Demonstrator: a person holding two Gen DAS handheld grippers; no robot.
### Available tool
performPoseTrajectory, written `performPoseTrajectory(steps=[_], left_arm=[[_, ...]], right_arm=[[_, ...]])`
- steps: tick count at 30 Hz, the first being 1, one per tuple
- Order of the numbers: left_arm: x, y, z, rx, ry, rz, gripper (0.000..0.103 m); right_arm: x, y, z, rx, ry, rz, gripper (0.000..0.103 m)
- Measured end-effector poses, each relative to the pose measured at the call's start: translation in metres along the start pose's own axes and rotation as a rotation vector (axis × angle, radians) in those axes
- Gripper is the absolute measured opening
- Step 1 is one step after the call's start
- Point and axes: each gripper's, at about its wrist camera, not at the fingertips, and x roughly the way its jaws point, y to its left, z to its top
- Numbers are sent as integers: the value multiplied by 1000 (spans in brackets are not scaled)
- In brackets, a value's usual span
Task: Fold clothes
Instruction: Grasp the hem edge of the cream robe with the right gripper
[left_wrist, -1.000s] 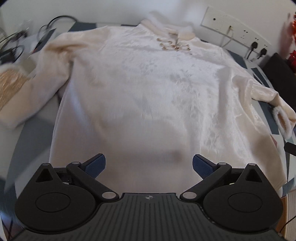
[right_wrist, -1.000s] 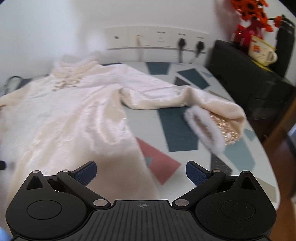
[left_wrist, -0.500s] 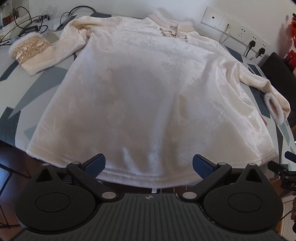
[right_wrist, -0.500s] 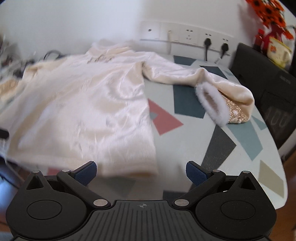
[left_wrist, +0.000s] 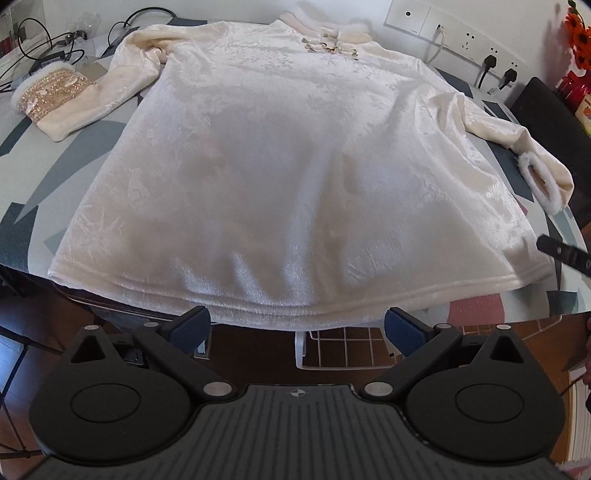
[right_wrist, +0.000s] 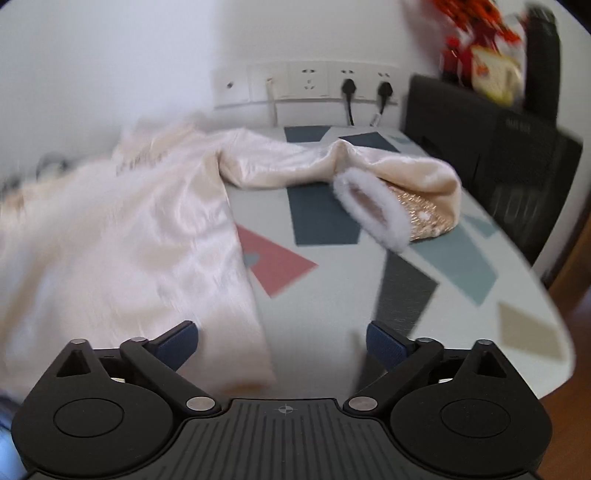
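Observation:
A cream velvet dress (left_wrist: 295, 155) lies flat on the patterned table (left_wrist: 55, 158), collar toward the wall and hem at the near edge. Its left sleeve with a gold sequined cuff (left_wrist: 51, 92) points far left; its right sleeve ends in a white fur cuff (left_wrist: 539, 184). My left gripper (left_wrist: 297, 328) is open, just off the table edge below the hem, holding nothing. In the right wrist view the dress (right_wrist: 122, 240) fills the left and the fur cuff (right_wrist: 373, 210) lies ahead. My right gripper (right_wrist: 282, 341) is open over the dress's right hem corner, empty.
Wall sockets with plugs (right_wrist: 347, 88) run behind the table. A black box (right_wrist: 491, 158) with orange flowers and a mug stands at the right. Cables (left_wrist: 48, 40) lie at the far left. A white wire rack (left_wrist: 340, 343) shows under the table edge. Bare tabletop (right_wrist: 424, 295) lies right of the dress.
My left gripper has pulled back from above the dress to beyond the table's near edge. My right gripper has moved in toward the right sleeve; both stayed open.

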Motion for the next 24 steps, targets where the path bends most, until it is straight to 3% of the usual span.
performPoseTrajectory(steps=[2, 4, 6, 9, 15, 21, 24], left_arm=[[1, -2, -1, -3, 1, -7, 102], [3, -4, -3, -6, 2, -14, 102], [4, -6, -4, -10, 2, -15, 102], [4, -21, -7, -12, -33, 42, 102], [11, -52, -8, 92, -32, 18, 102], [14, -55, -14, 105, -9, -3, 102], [14, -51, -13, 91, -4, 0, 102]], right_arm=[[1, 4, 4, -11, 8, 1, 89], [-5, 6, 2, -58, -2, -25, 96], [-11, 6, -5, -99, -9, -56, 97], [-18, 3, -21, -142, -17, -82, 99], [-6, 15, -41, -262, 13, -150, 100], [-8, 1, -36, -142, -22, -148, 96], [-5, -3, -25, -95, -39, -132, 84]])
